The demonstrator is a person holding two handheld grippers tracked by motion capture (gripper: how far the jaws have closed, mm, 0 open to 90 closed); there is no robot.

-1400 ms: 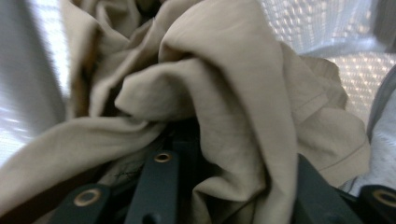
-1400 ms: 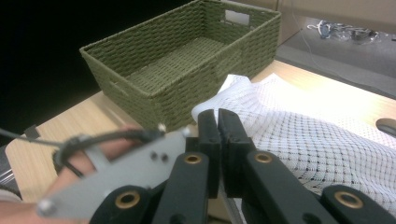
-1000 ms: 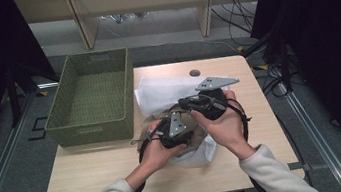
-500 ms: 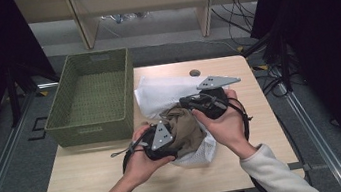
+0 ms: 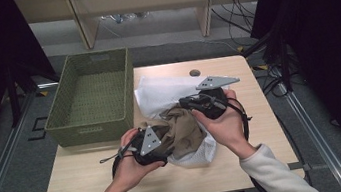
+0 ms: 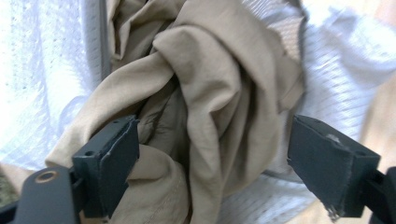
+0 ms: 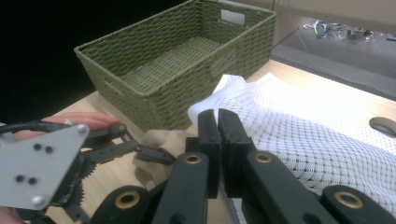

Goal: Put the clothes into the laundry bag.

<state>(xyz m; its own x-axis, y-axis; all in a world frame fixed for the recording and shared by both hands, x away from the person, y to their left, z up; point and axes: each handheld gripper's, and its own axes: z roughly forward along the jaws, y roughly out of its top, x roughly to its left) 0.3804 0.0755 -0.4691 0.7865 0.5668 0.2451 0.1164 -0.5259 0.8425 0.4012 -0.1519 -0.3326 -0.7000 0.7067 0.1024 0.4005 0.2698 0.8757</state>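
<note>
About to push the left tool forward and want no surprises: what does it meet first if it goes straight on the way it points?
The left tool, jaws just opened wide, points straight into the crumpled tan cloth, whose folds already lie between the jaws. That cloth comes first; the white mesh bag lies behind it, though depth is hard to judge.

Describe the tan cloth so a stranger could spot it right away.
On the wooden table, right of the green woven basket, lies a white mesh bag. The tan cloth sits crumpled on its near end, between the two grippers: plain and khaki, not white netting.
</note>
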